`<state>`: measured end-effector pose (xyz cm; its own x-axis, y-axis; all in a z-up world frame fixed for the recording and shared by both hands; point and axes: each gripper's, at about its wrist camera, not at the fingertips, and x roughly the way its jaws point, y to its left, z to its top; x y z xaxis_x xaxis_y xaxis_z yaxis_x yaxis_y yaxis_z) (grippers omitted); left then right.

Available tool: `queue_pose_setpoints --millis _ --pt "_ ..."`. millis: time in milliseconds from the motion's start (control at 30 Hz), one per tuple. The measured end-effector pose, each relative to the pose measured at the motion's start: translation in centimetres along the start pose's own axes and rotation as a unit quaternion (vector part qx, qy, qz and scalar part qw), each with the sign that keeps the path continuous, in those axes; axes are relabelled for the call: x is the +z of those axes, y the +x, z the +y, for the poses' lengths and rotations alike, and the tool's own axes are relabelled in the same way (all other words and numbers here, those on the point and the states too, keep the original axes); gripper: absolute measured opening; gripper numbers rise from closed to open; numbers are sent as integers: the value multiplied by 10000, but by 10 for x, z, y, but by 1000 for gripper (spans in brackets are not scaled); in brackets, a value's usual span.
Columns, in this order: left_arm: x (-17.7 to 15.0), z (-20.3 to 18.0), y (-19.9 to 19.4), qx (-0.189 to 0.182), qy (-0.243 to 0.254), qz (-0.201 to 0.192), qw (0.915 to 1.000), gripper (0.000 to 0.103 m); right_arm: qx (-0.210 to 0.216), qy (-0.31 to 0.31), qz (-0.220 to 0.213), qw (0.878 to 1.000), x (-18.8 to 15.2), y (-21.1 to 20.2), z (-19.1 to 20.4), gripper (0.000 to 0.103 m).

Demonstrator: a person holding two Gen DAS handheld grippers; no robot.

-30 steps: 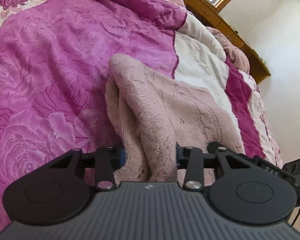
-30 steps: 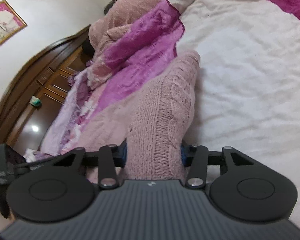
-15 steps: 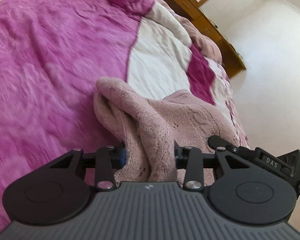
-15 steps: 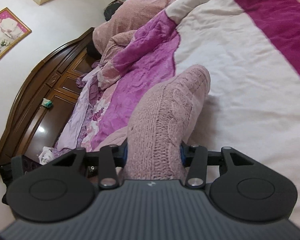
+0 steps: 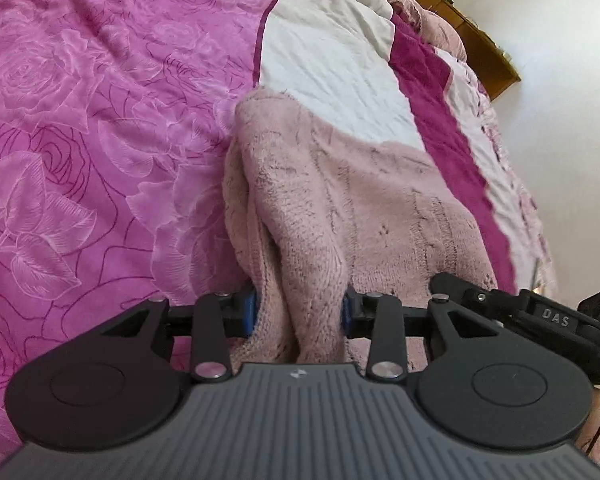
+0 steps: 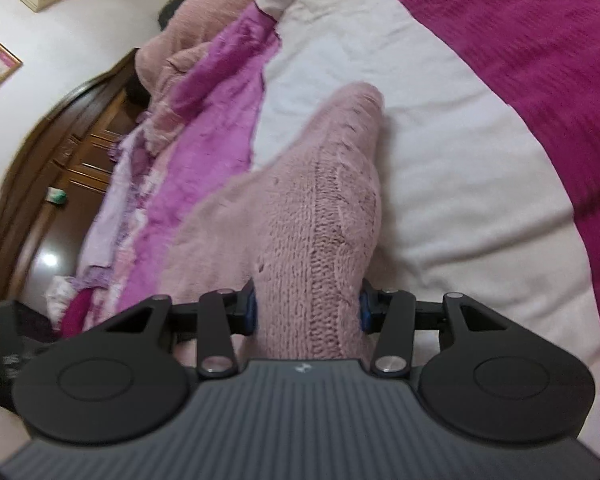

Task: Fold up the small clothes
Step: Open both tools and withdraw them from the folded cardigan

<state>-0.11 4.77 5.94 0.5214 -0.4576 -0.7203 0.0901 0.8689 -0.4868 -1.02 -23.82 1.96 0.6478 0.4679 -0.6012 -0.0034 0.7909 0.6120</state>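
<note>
A small pale pink knitted sweater (image 5: 340,200) hangs over the bed between both grippers. My left gripper (image 5: 300,312) is shut on a bunched edge of it, and the cloth drapes forward onto the bedspread. My right gripper (image 6: 308,308) is shut on another edge of the same sweater (image 6: 316,208), which runs forward in a folded ridge and touches the white part of the bedspread. The right gripper's body (image 5: 540,316) shows at the right edge of the left wrist view. The fingertips of both grippers are buried in the knit.
A quilted bedspread with a magenta rose pattern (image 5: 80,140), a white band (image 6: 460,160) and dark magenta stripes lies underneath. Crumpled pink blankets (image 6: 188,40) are piled by the dark wooden headboard (image 6: 60,152). A wooden bed frame (image 5: 488,48) and a white wall lie beyond.
Both grippers have kept their hold and swung with the sweater over the bed. The sweater now hangs lower, and its far end rests on the bedspread.
</note>
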Motion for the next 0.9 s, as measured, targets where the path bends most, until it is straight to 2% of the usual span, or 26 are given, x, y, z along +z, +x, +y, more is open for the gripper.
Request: queue_pose_setpoints --millis 133,267,333,433,567,667,733,800,833,900 --pt "-2 0 4 105 176 -17 9998 45 -79 -178 -96 9998 -6 0 0 54" --pt "6 2 3 93 18 28 10000 47 -260 -373 -95 9989 -5 -8 4 60" --pt "9 -1 -3 204 43 -20 9998 49 -379 -571 -175 9975 -2 -15 8 60" --pt "12 -12 -15 496 320 -220 9980 50 -628 -990 -473 9920 -2 -26 22 60" --pt "10 -31 -28 870 869 -587 9907 51 -871 -1675 -1052 9764 -8 -39 44 60" --pt "8 -42 -22 1207 1310 -642 9819 51 -803 -2037 -1177 9686 -9 -34 52 58" --pt "7 -41 -11 1415 1430 -570 9779 51 -752 -2158 -1047 9679 -9 -24 54 42" --pt "7 -37 -1 1580 1481 -494 9750 51 -884 -2291 -892 9653 -12 -8 52 42" --pt "7 -34 6 1651 1520 -472 9734 56 -986 -2320 -809 9643 -14 1 51 42" --pt "9 -29 11 1624 1503 -504 9739 56 -1064 -2381 -795 9621 -18 15 46 42"
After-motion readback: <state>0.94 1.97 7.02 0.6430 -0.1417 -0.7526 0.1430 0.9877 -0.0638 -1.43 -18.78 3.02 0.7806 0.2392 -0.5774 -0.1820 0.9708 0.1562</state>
